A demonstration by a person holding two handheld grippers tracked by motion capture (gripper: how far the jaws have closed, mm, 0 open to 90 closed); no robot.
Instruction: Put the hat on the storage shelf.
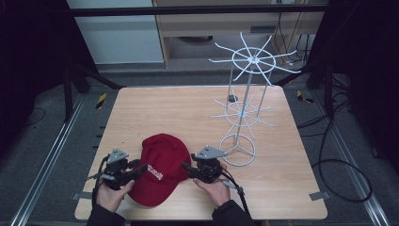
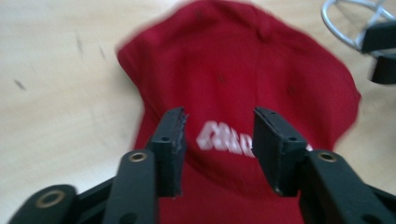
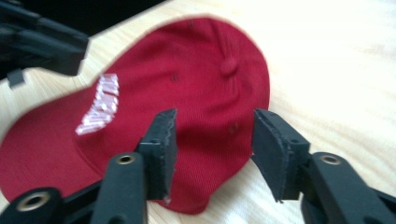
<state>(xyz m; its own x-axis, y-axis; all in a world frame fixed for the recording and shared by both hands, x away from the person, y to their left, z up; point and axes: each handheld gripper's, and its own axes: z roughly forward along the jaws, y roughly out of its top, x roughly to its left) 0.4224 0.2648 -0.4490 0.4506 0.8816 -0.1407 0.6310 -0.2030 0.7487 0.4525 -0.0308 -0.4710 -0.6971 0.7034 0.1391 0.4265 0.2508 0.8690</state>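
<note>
Now the red cap point(image 1: 159, 168) lies flat on the tabletop point(image 1: 188, 113) near its front edge, between the two hands. Left gripper point(image 1: 141, 170) and right gripper point(image 1: 187, 168) flank it, jaws apart and holding nothing, beside the white wire rack point(image 1: 244, 108).

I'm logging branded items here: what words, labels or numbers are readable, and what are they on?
Red cap: white lettering on its front panel, too blurred to read in any view.
White wire display stand: no text seen.
Wooden table: no text seen.
</note>
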